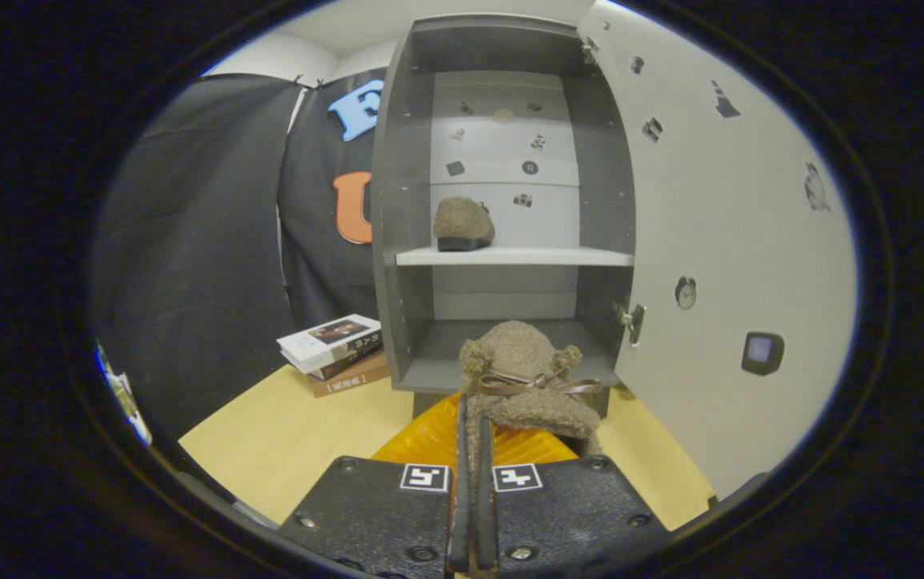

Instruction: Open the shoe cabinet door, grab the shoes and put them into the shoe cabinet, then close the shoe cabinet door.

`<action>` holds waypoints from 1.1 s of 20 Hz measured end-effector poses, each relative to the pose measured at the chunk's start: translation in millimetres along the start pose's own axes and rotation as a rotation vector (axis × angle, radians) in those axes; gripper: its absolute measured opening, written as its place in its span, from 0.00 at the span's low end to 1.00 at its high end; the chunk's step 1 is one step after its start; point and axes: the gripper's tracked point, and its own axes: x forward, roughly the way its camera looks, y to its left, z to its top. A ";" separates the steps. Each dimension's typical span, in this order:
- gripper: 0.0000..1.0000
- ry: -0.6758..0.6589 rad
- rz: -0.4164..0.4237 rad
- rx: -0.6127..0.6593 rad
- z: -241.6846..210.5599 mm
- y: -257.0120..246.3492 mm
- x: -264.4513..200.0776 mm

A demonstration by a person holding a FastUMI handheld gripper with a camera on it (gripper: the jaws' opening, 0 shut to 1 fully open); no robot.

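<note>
**Second shoe gripped, facing open cabinet**

Gripper fingers clenched on the fuzzy brown shoe, pinching the edge of its opening; a bow shows on top. It is held just in front of the cabinet. Door swung wide to the right. Middle shelf holds one matching shoe; bottom compartment bare. Books stacked on the table, left of the cabinet.

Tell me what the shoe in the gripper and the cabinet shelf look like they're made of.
The shoe, with the gripper shut on it, looks like brown fuzzy fleece, nubbly all over, with a smooth, possibly leather, bow. The shelf looks like matte white laminated board, flat and even.
</note>
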 end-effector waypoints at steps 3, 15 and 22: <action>0.07 -0.020 0.001 -0.015 36.6 5.0 -4.5; 0.07 -0.096 -0.030 -0.062 206.4 -6.1 7.3; 0.07 -0.076 -0.107 -0.045 269.7 -46.1 78.7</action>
